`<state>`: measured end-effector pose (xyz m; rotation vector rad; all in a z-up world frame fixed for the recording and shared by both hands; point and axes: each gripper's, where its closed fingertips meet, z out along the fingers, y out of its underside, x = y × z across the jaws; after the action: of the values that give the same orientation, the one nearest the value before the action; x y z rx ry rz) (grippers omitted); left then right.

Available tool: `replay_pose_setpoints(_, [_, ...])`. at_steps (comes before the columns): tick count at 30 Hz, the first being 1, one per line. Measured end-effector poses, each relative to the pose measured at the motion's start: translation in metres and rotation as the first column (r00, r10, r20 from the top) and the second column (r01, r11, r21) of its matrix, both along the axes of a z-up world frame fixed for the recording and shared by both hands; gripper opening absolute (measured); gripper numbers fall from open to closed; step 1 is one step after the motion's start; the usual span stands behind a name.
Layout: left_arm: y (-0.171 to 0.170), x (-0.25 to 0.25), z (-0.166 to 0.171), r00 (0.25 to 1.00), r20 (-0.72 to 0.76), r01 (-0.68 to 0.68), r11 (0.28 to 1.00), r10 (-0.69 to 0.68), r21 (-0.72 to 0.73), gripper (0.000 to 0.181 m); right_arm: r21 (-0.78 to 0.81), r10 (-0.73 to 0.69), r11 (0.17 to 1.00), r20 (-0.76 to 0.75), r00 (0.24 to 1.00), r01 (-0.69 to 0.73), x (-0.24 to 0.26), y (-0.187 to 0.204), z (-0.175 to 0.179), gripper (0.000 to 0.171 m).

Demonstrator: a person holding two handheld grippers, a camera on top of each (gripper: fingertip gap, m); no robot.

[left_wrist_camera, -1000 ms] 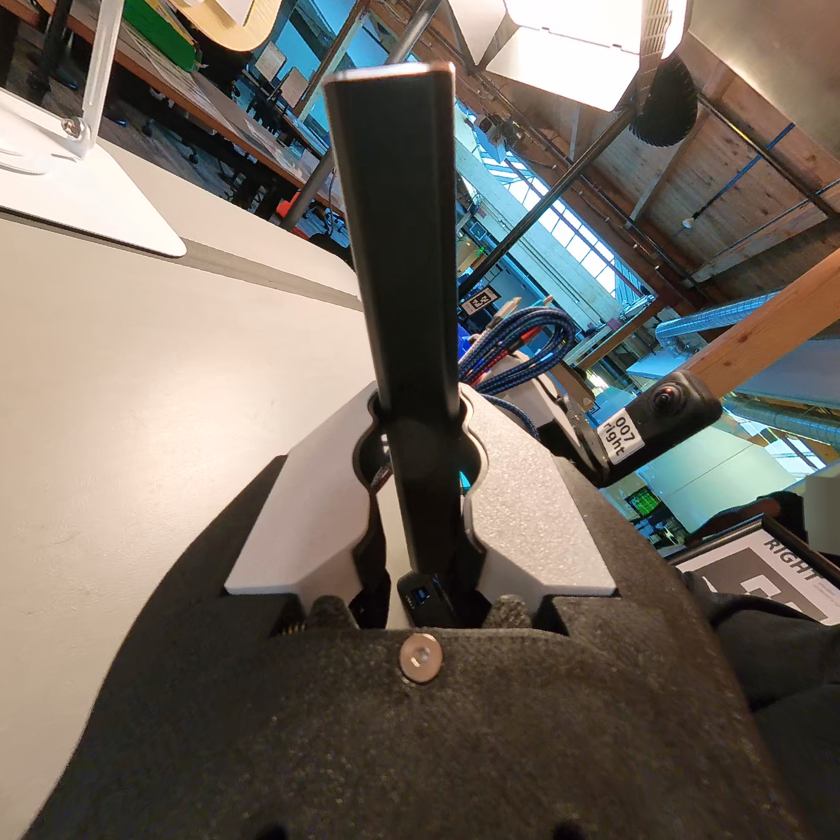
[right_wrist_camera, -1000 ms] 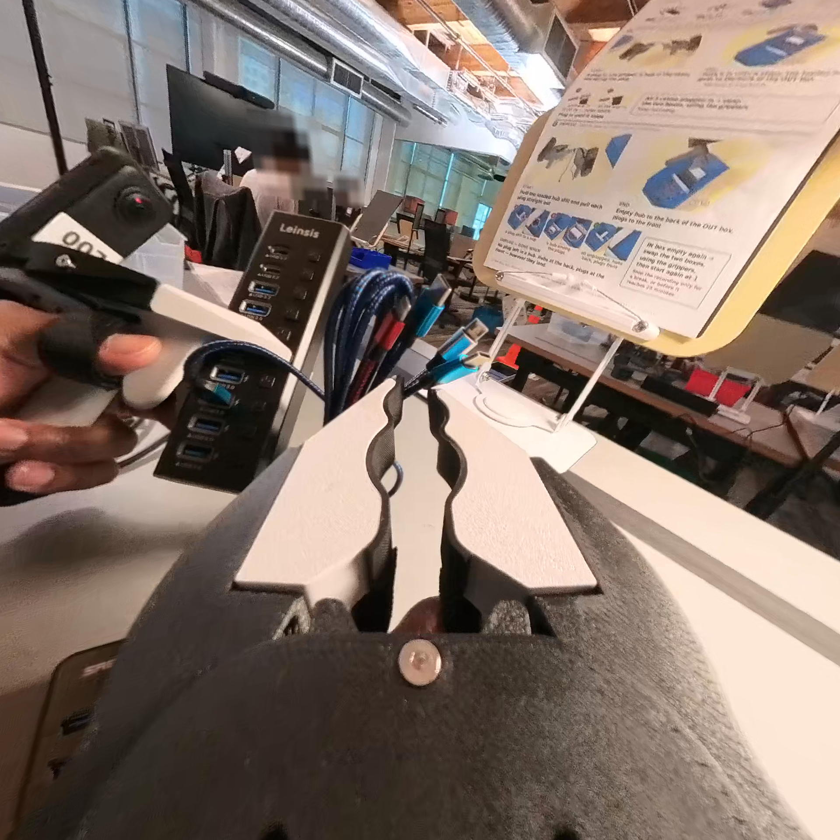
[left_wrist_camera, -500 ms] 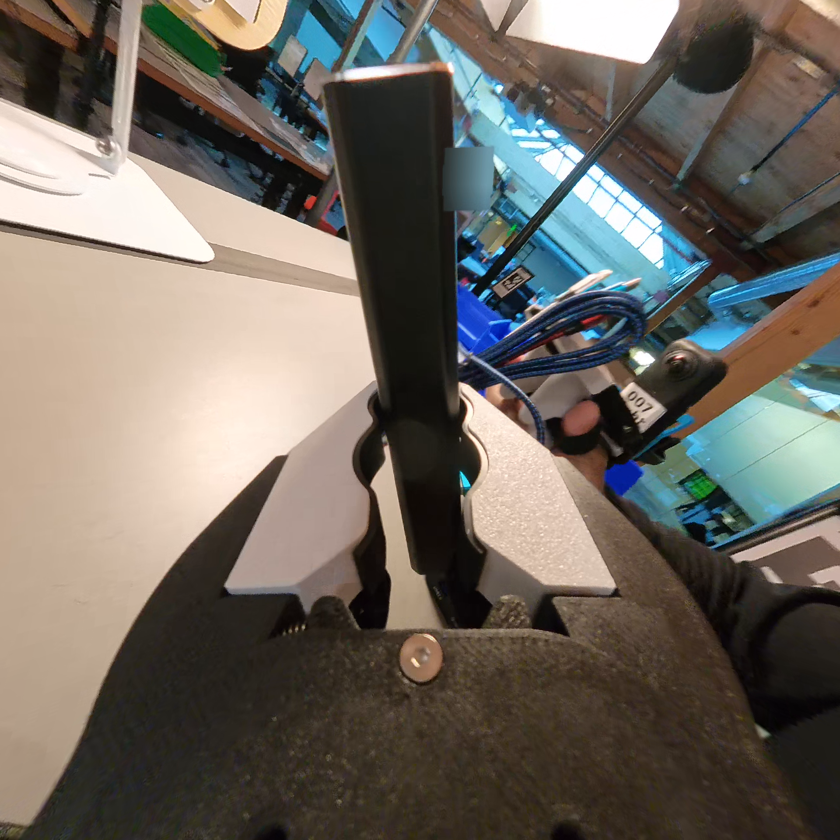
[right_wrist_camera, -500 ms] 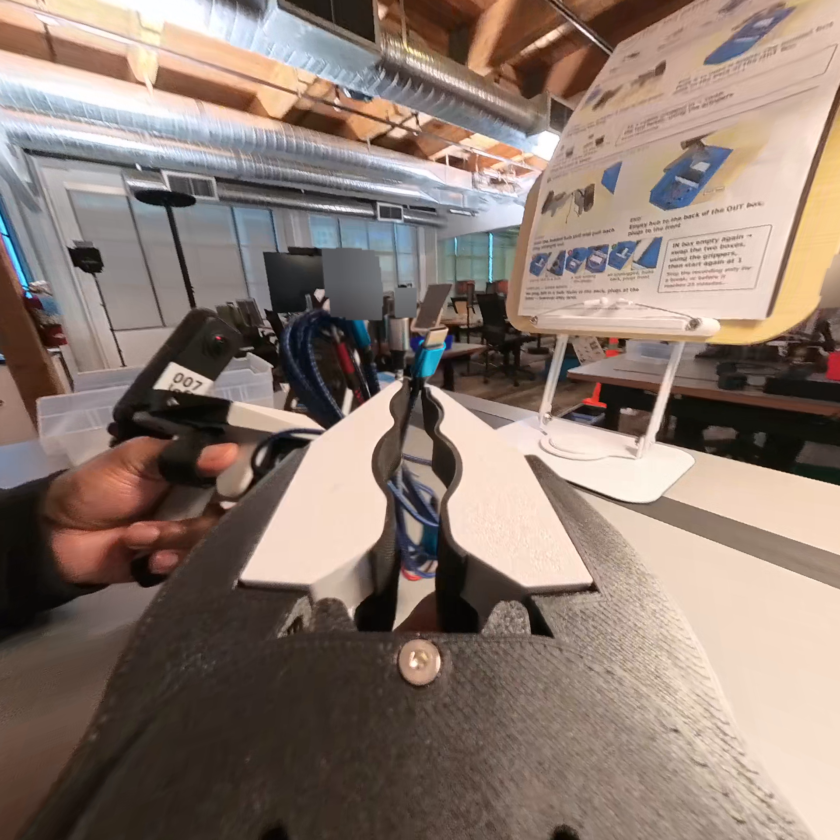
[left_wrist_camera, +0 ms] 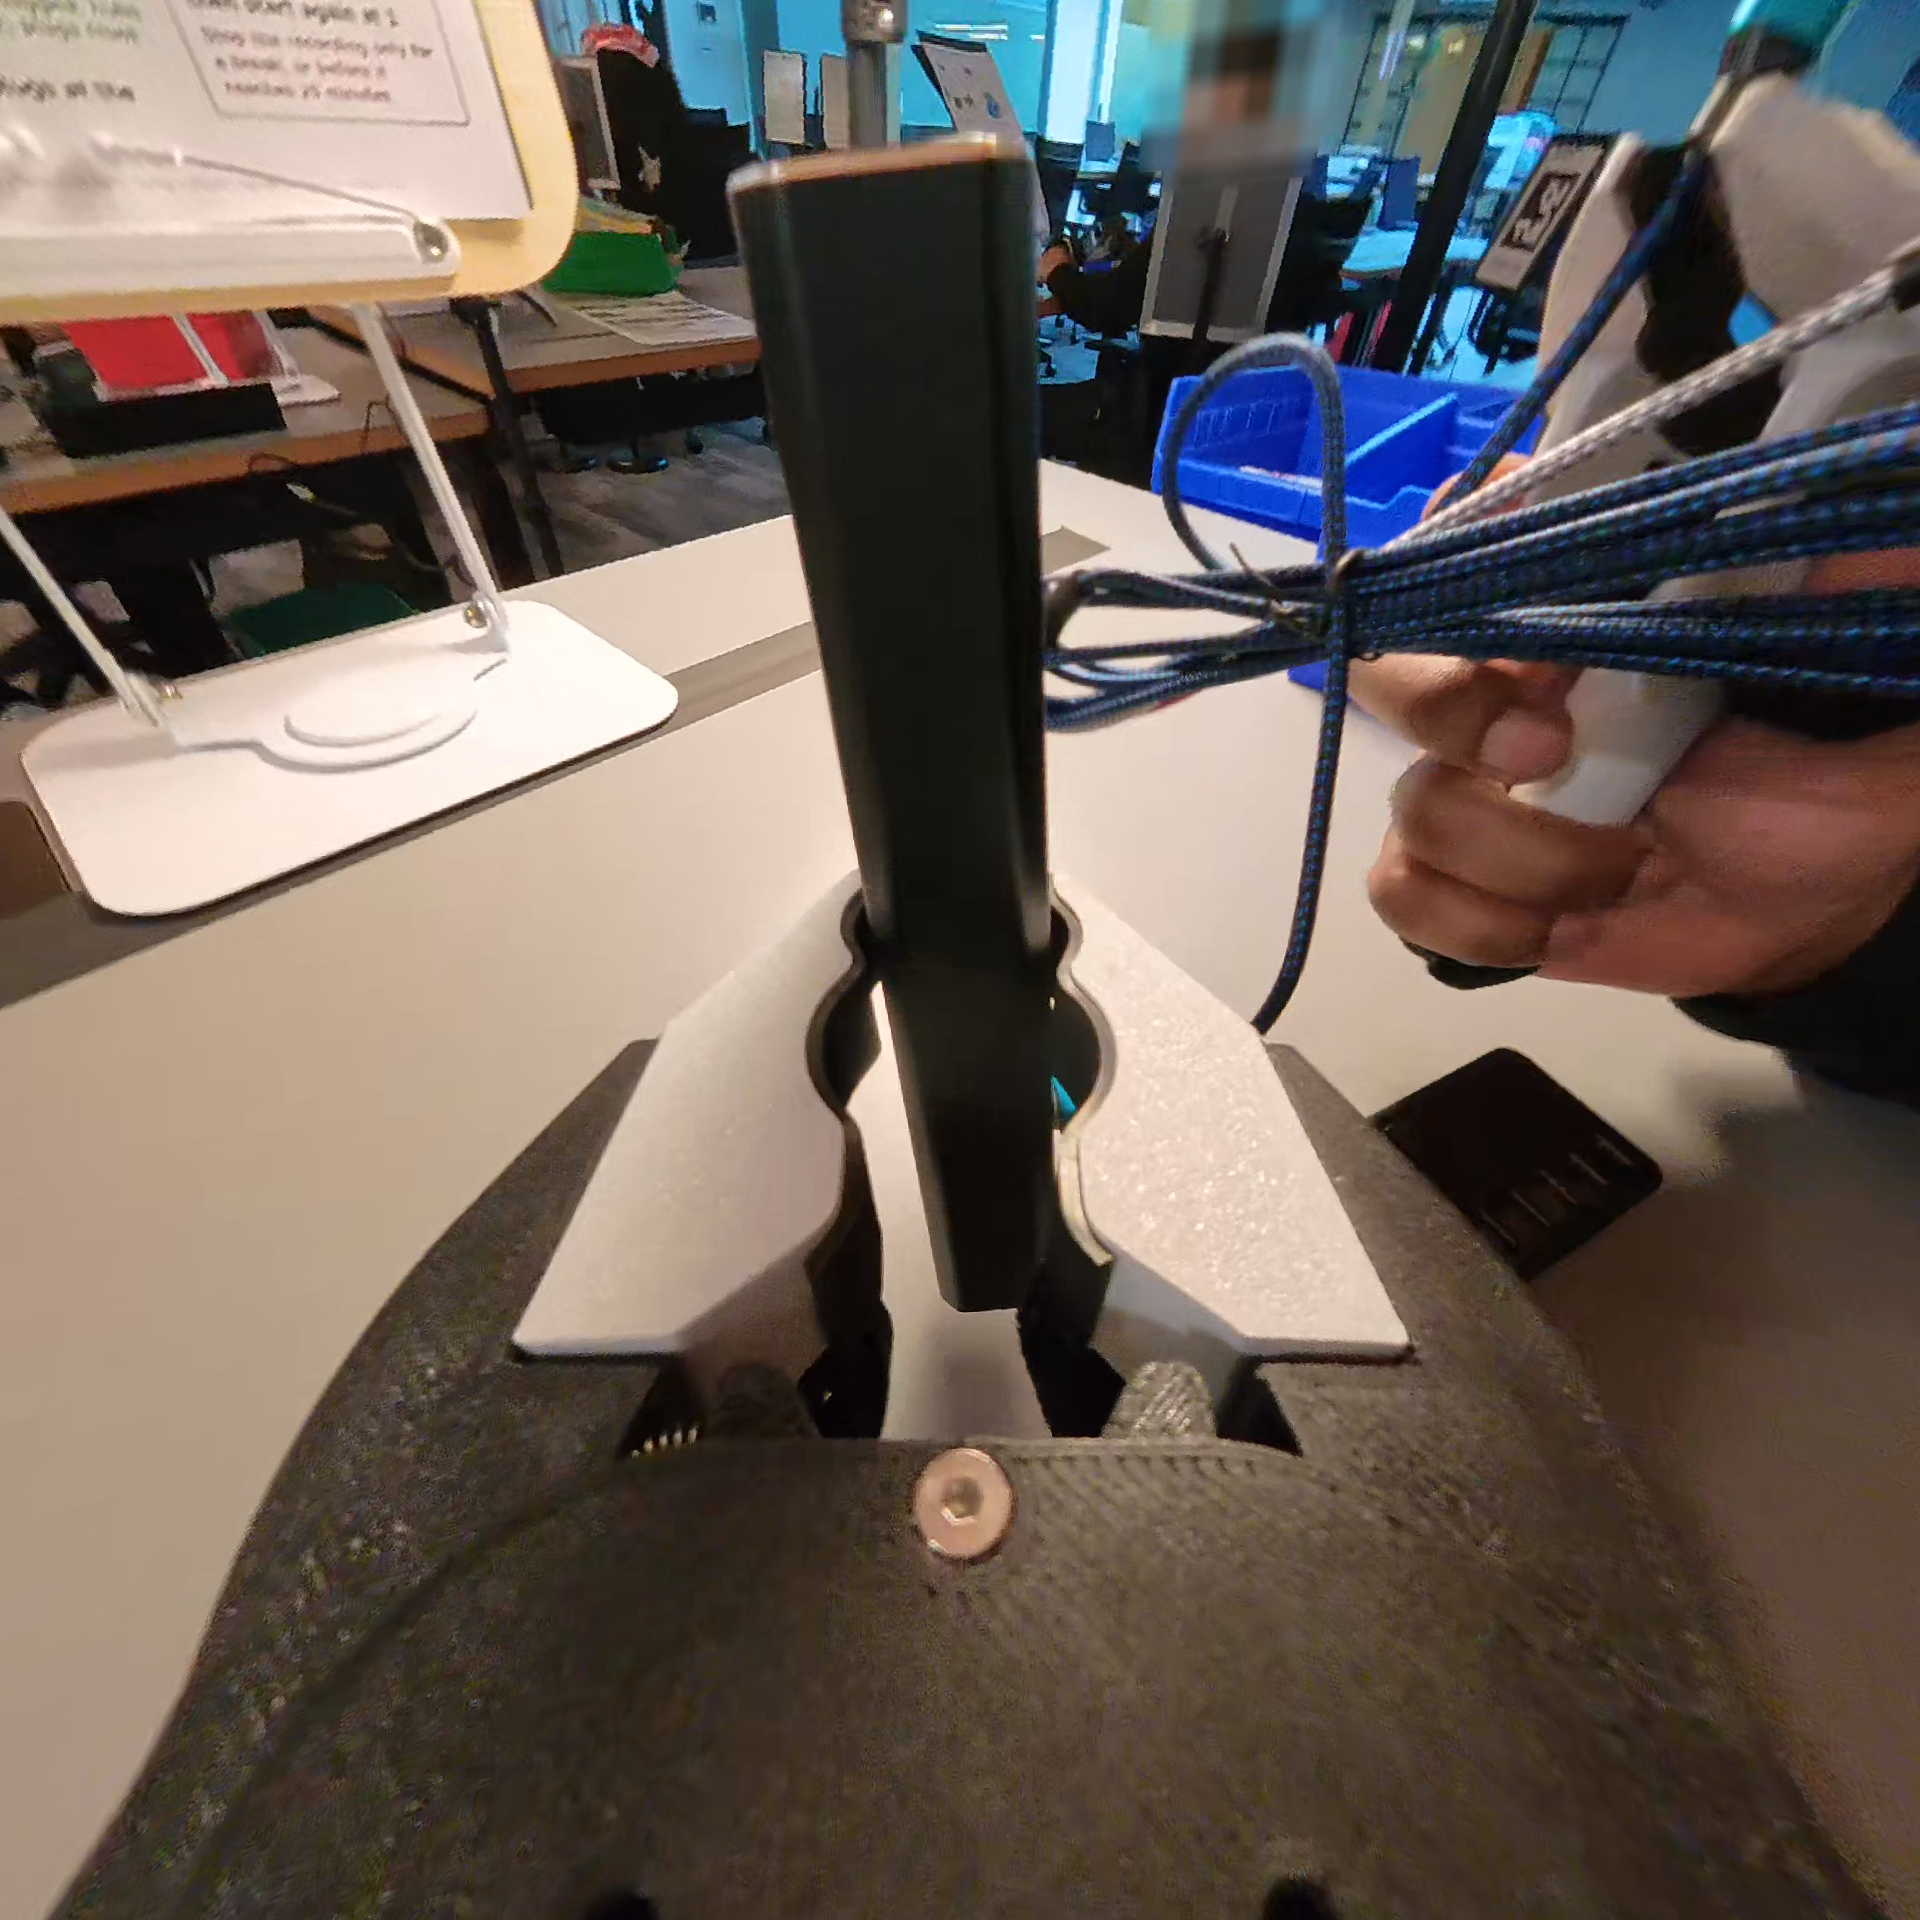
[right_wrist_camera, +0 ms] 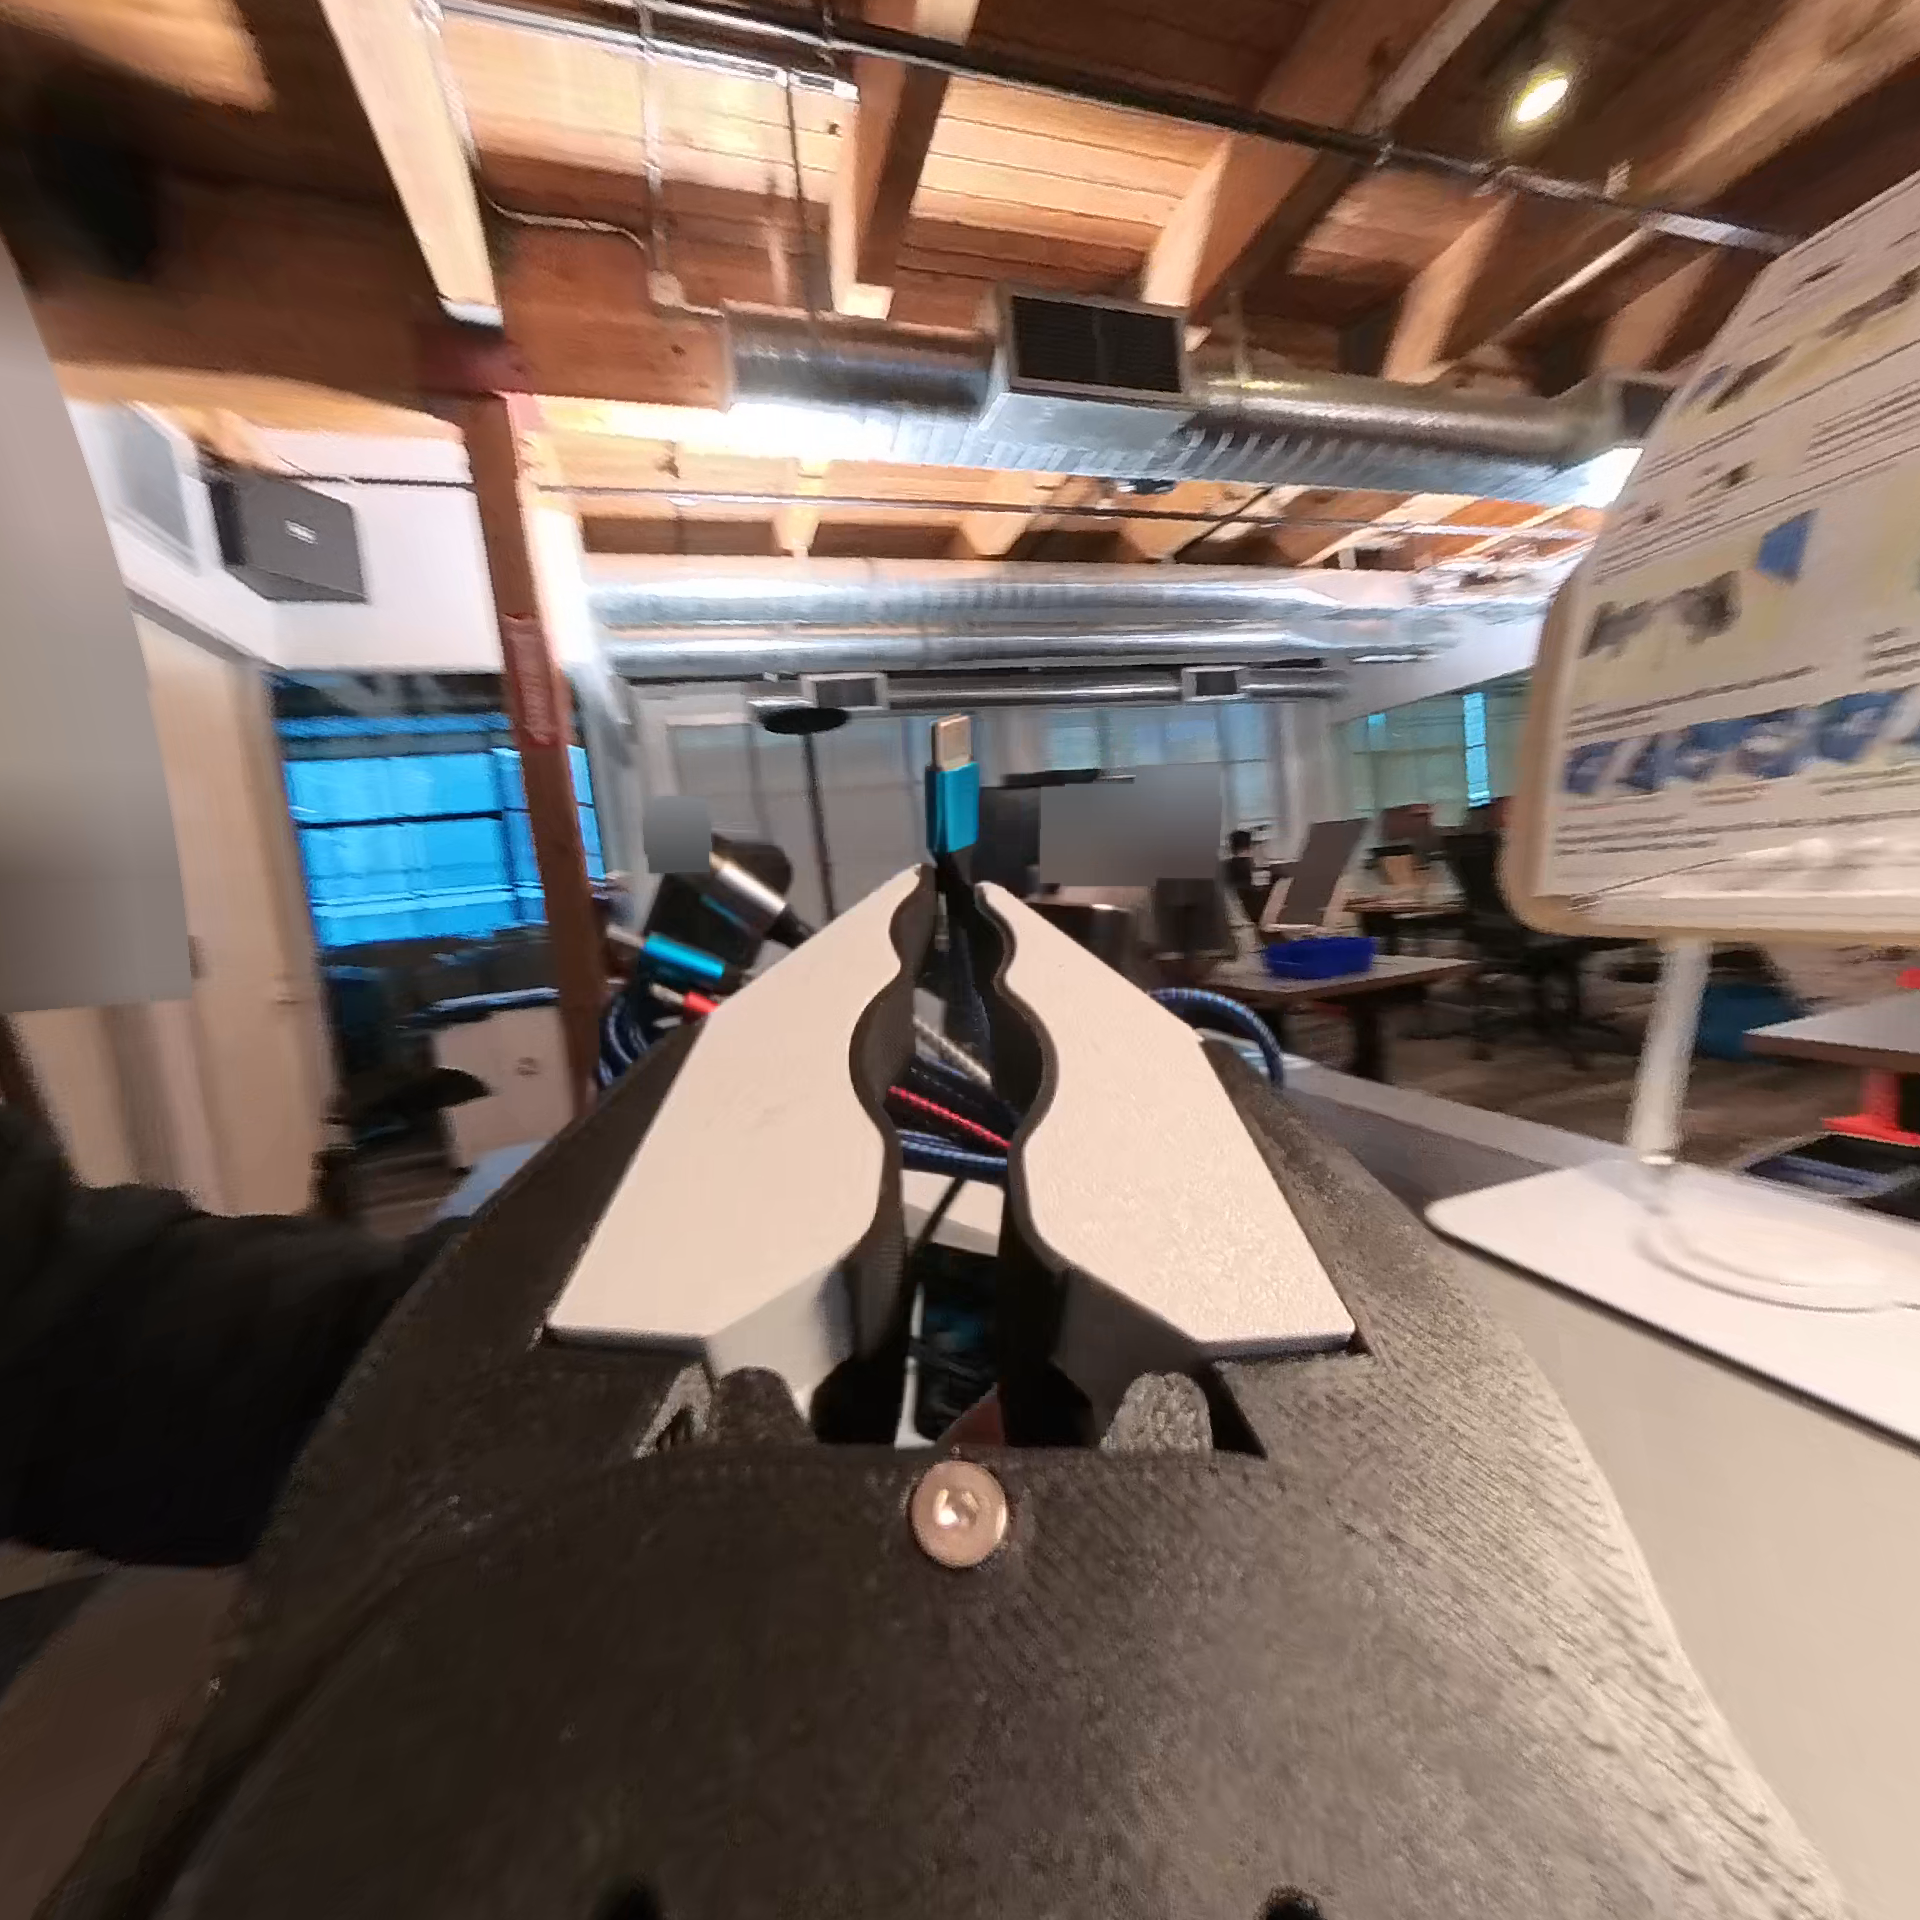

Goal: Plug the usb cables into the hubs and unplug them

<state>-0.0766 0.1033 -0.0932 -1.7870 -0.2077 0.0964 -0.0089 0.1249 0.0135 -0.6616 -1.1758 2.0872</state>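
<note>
L hand-held gripper point(left_wrist_camera: 961, 1049) clamped on 1 black hub point(left_wrist_camera: 914, 623); R hand-held gripper point(right_wrist_camera: 951, 997) pinching 1 blue-plug cable point(right_wrist_camera: 954, 805); 2nd hub point(left_wrist_camera: 1517, 1164) on surface point(left_wrist_camera: 312, 1091), right.

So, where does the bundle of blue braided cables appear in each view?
Left wrist view: the bundle of blue braided cables crosses the right side, running from the black hub to the right gripper.
Right wrist view: centre, between that gripper's fingers.
Shared landmark: the white document stand.

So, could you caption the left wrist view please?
Left gripper clamps the black hub upright; braided cables beside it.
</note>
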Motion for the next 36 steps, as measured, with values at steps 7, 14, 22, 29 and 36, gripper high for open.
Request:
replay_pose_setpoints(7, [0.003,0.007,-0.002,0.995,-0.096,0.014,1.000,-0.016,-0.024,0.029,-0.109,0.315,0.949,0.276,0.908,-0.296,-0.006,-0.024,-0.014,0.004])
replay_pose_setpoints(14, [0.007,0.011,-0.009,0.983,-0.179,0.022,0.998,-0.032,-0.061,0.029,0.119,0.068,0.979,0.570,0.819,-0.164,-0.028,-0.022,-0.057,0.003])
replay_pose_setpoints(22, [0.005,0.002,-0.014,0.984,-0.174,-0.047,0.994,0.029,-0.096,0.029,0.731,-0.507,0.678,0.380,0.774,0.085,-0.042,-0.005,-0.097,0.001])
replay_pose_setpoints(29, [0.003,-0.004,-0.020,0.977,-0.207,-0.089,0.986,0.059,-0.138,0.029,0.888,-0.621,0.441,0.195,0.759,0.132,-0.046,-0.012,-0.111,0.002])
replay_pose_setpoints(36, [0.002,-0.008,-0.029,0.944,-0.317,-0.169,0.961,0.094,-0.220,0.029,0.965,-0.684,0.223,0.051,0.728,0.142,-0.048,-0.009,-0.120,0.001])
